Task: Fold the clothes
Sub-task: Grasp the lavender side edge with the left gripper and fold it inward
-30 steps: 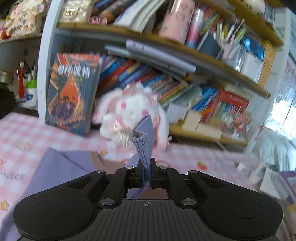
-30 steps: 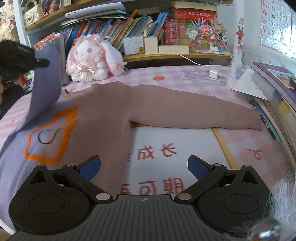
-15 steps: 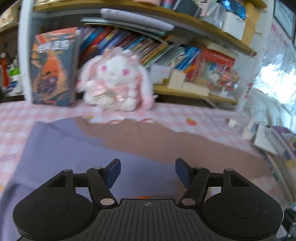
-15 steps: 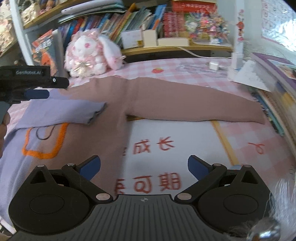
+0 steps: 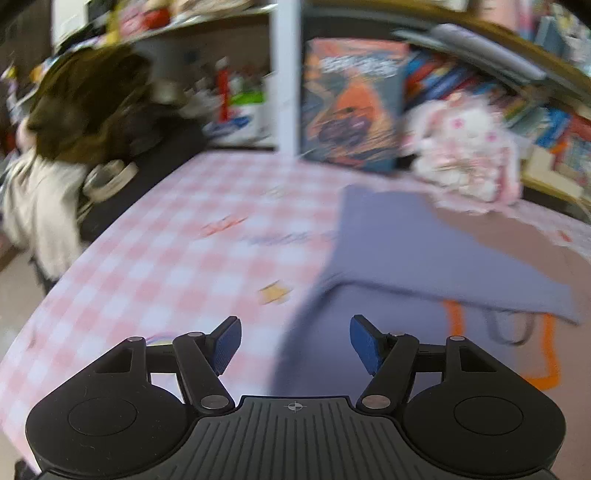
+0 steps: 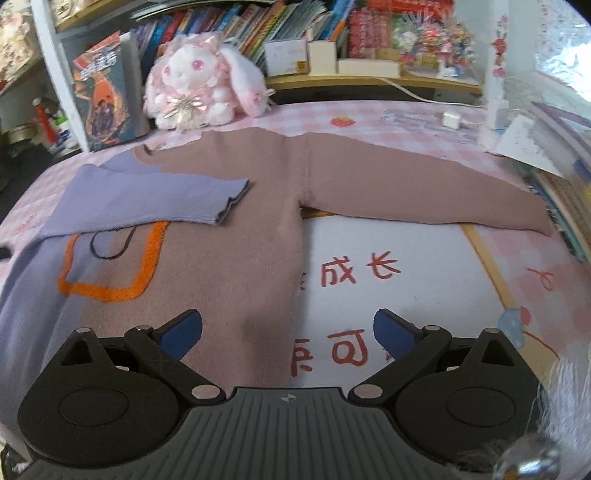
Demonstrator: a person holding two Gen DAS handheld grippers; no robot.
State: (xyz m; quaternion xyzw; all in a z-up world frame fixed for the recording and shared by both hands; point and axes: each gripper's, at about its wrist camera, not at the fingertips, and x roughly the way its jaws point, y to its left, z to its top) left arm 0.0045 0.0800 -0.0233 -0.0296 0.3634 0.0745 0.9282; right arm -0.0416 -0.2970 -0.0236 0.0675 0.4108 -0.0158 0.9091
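Observation:
A two-tone sweater (image 6: pixel 236 236), mauve on the right and lavender on the left with an orange outline design (image 6: pixel 110 280), lies flat on the table. Its lavender sleeve (image 6: pixel 155 201) is folded across the chest; the mauve sleeve (image 6: pixel 424 195) stretches out to the right. My right gripper (image 6: pixel 288 330) is open and empty above the sweater's lower hem. My left gripper (image 5: pixel 295 341) is open and empty at the sweater's left edge; the lavender sleeve (image 5: pixel 424 254) lies ahead of it to the right.
The table has a pink checked cloth (image 5: pixel 177 251). A white-pink plush rabbit (image 6: pixel 199 88) and an upright book (image 6: pixel 105 96) stand at the back by bookshelves (image 6: pixel 295 29). Books and papers (image 6: pixel 554 147) are stacked on the right. A charger (image 6: pixel 452 119) lies at the back.
My left gripper let go of the lavender sleeve, which now lies folded across the chest. The left gripper opened and swung left toward the sweater's left edge. The right gripper stayed open.

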